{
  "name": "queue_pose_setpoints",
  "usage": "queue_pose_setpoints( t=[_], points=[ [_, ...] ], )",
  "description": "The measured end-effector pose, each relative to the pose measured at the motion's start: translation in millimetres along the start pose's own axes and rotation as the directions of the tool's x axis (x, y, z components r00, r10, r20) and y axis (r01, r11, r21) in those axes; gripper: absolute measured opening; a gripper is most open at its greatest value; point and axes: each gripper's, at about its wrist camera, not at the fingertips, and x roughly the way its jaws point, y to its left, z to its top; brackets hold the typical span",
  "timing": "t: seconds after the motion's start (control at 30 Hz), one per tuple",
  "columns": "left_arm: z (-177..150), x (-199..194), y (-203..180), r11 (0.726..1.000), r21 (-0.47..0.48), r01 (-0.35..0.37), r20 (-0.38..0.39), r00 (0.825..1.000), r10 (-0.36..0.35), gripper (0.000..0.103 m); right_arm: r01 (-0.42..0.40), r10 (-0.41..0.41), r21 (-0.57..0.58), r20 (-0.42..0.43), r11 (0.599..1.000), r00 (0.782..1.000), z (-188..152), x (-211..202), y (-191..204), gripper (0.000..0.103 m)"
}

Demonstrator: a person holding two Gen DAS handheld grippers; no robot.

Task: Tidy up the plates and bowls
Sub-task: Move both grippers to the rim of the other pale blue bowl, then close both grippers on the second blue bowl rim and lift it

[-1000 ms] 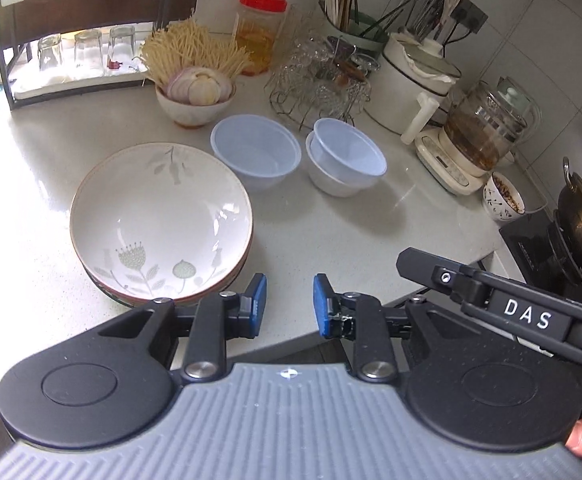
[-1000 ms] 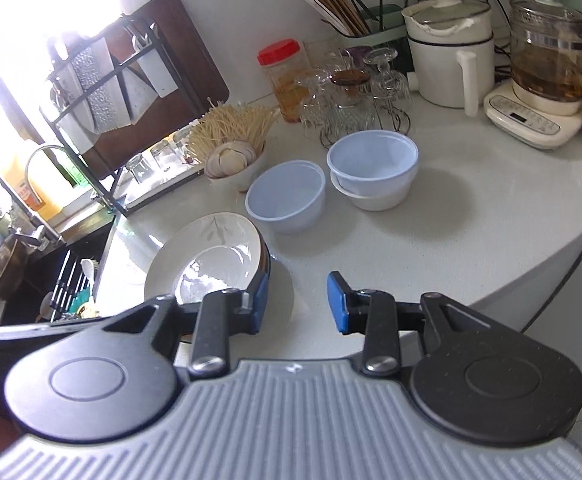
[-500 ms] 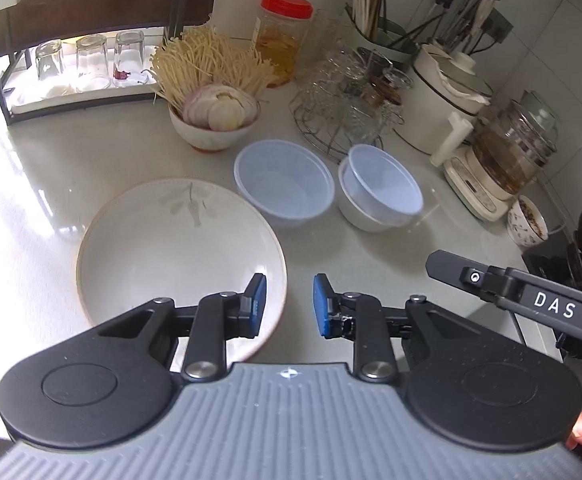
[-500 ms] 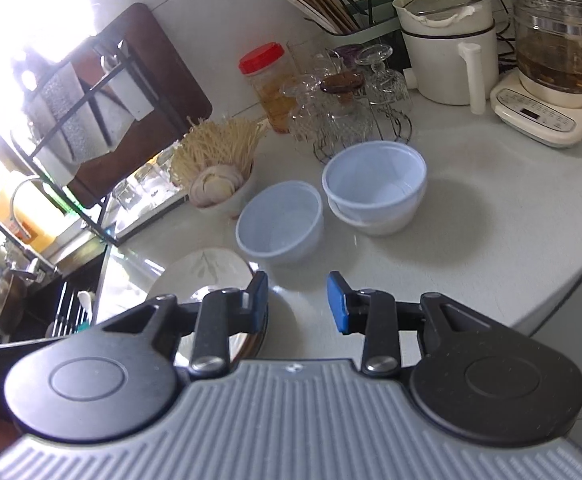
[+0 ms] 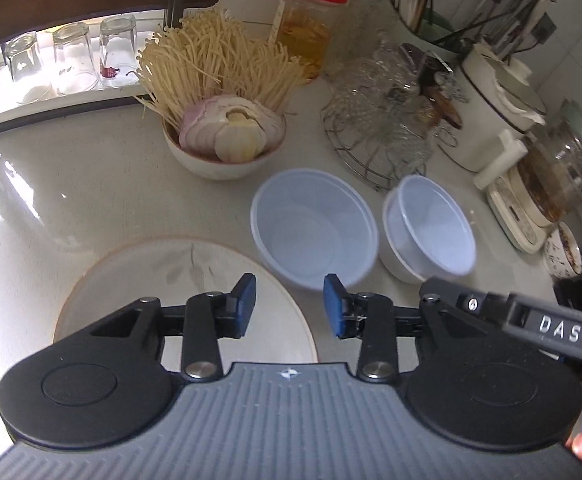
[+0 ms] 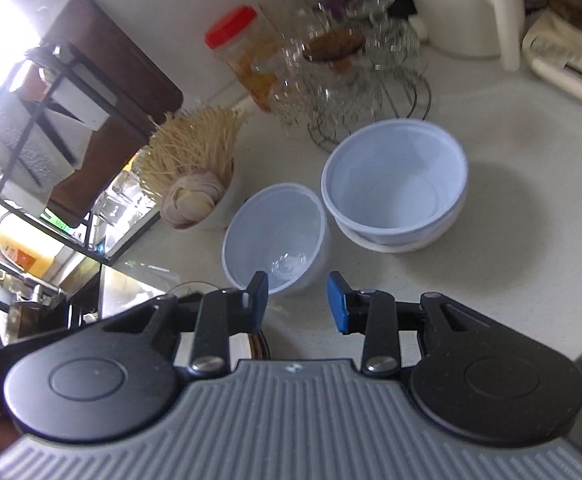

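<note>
- Moved in closer over the pale speckled countertop (image 5: 71, 184) since the earlier frames; big white floral ceramic plate (image 5: 163, 268) now half hidden under the left gripper (image 5: 290, 305), near rim out of view.
- Left gripper's jaws just been opening, blue pads apart, nothing between them, hovering over the plate's right edge.
- Right gripper (image 6: 297, 303) released too, jaws parted and empty, poised just short of the single translucent plastic bowl (image 6: 277, 236).
- Stack of two nested translucent plastic bowls (image 6: 395, 180) just right of the single one, not touching as far as can be told.
- White letters "DAS" (image 5: 559, 330) readable on the right gripper's black arm, seen from the left wrist.
- Behind: ceramic bowl of enoki mushrooms and sliced onion (image 5: 223, 120), red-lidded clear jar (image 5: 311, 28); jar label blurred, unreadable.
</note>
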Motion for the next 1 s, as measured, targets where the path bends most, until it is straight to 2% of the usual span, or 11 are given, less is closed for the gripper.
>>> queue_pose_setpoints(
  t=[0.47, 0.7, 0.8, 1.0],
  points=[
    [33, 58, 18, 0.999, -0.012, -0.039, -0.028, 0.999, 0.039, 0.040, -0.042, 0.051, 0.088, -0.112, 0.995, 0.992, 20, 63, -23, 0.036],
    [37, 75, 20, 0.999, -0.032, -0.036, -0.055, 0.998, 0.034, 0.021, -0.058, 0.070, 0.087, -0.134, 0.994, 0.989, 26, 76, -25, 0.035],
    [38, 81, 18, 0.999, -0.026, -0.040, -0.061, 0.997, 0.039, 0.010, -0.061, 0.072, 0.081, -0.141, 0.995, 0.987, 28, 79, -26, 0.029],
    [40, 85, 10, 0.999, -0.014, -0.053, -0.055, 0.997, 0.052, 0.009, -0.078, 0.089, 0.080, -0.144, 0.994, 0.986, 33, 77, -32, 0.020]
  ],
)
